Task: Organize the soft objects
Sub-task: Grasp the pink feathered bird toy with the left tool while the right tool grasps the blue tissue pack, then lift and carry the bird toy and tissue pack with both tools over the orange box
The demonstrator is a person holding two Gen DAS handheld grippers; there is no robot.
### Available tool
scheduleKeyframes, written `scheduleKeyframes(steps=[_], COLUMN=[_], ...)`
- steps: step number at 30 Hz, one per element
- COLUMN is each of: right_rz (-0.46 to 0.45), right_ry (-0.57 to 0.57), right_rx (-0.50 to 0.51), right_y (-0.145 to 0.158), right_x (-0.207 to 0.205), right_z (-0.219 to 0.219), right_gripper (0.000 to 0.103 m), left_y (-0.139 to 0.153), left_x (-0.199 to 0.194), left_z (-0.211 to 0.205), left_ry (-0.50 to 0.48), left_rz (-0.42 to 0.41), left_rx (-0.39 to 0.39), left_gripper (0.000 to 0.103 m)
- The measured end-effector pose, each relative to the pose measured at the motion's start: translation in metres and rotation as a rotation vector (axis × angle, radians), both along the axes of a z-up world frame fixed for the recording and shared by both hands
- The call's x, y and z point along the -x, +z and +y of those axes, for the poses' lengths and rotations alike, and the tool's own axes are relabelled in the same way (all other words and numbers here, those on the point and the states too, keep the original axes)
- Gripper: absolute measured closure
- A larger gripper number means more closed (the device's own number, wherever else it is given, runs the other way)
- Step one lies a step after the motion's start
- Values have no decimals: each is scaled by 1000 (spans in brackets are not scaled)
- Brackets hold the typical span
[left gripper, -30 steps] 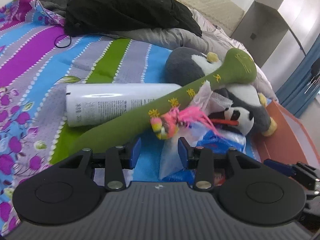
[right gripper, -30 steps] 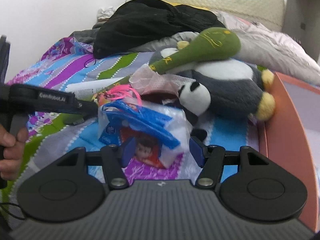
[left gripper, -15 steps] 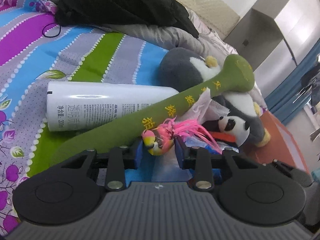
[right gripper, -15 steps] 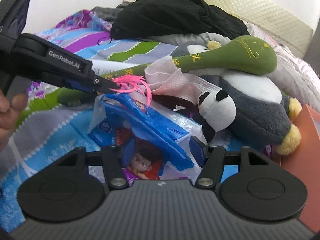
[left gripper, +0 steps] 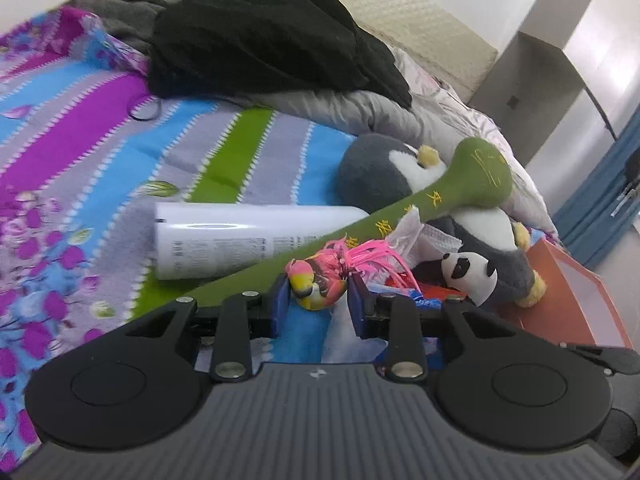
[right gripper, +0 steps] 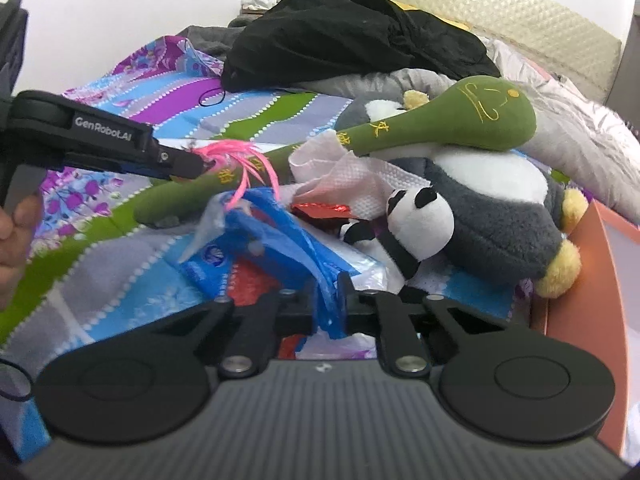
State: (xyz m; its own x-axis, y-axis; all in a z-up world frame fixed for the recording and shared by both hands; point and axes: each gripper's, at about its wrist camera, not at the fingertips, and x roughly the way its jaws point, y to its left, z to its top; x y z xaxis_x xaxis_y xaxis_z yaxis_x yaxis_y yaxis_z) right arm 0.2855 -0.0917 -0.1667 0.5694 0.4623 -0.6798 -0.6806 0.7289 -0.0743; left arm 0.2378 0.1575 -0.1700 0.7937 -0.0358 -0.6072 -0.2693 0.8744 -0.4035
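1. The left gripper (left gripper: 318, 302), at the lower middle of the left wrist view, holds a small pink-and-yellow tasselled toy (left gripper: 320, 278) between its blue pads; its jaws stand narrow on the toy.
2. In the right wrist view that same gripper reaches in from the left edge, the toy's pink tassels (right gripper: 240, 160) spilling from its tip, and a hand (right gripper: 14, 236) shows at the far left.
3. The right gripper (right gripper: 330, 304), at the lower middle of its view, is pinched nearly shut on a fold of the blue plastic bag (right gripper: 280, 252).
4. The bag lies at the centre of the frame, on the striped bedspread (right gripper: 120, 264).
5. A green plush bat (left gripper: 440, 196) runs diagonally from the centre to the upper right, across a grey penguin plush (left gripper: 380, 176).
6. A small panda (right gripper: 416, 224) sits just right of the bag, against the penguin.
7. A white bottle (left gripper: 240, 240) lies on its side left of centre, under the bat.
8. Black clothing (left gripper: 260, 36) is heaped at the top.
9. An orange box (left gripper: 576, 296) shows at the right edge.
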Motion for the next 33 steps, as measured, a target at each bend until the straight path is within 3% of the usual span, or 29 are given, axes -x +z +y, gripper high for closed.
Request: scheduleKeyframes(steps=[3, 12, 20, 26, 29, 33], right_rz=[21, 62, 69, 120, 172, 233], right_ry=[-5, -81, -230, -343, -382, -395], right_rx=[-8, 0, -13, -57, -96, -128], right_y=[6, 13, 21, 17, 13, 8], right_x=[15, 52, 72, 95, 105, 113], right_z=[-1, -16, -45, -63, -72, -78], right_gripper=[97, 98, 98, 98, 98, 96], left_y=[8, 8, 15, 15, 10, 4], left_x=[16, 60, 87, 103, 109, 116], left_z=[-8, -36, -58, -78, -85, -91], left_ry=[16, 59, 49, 18, 4, -5], left_rz=[2, 110, 121, 140, 162, 185], left_rx=[-12, -41, -47, -29, 18, 34], left_gripper=[67, 67, 68, 68, 68, 68])
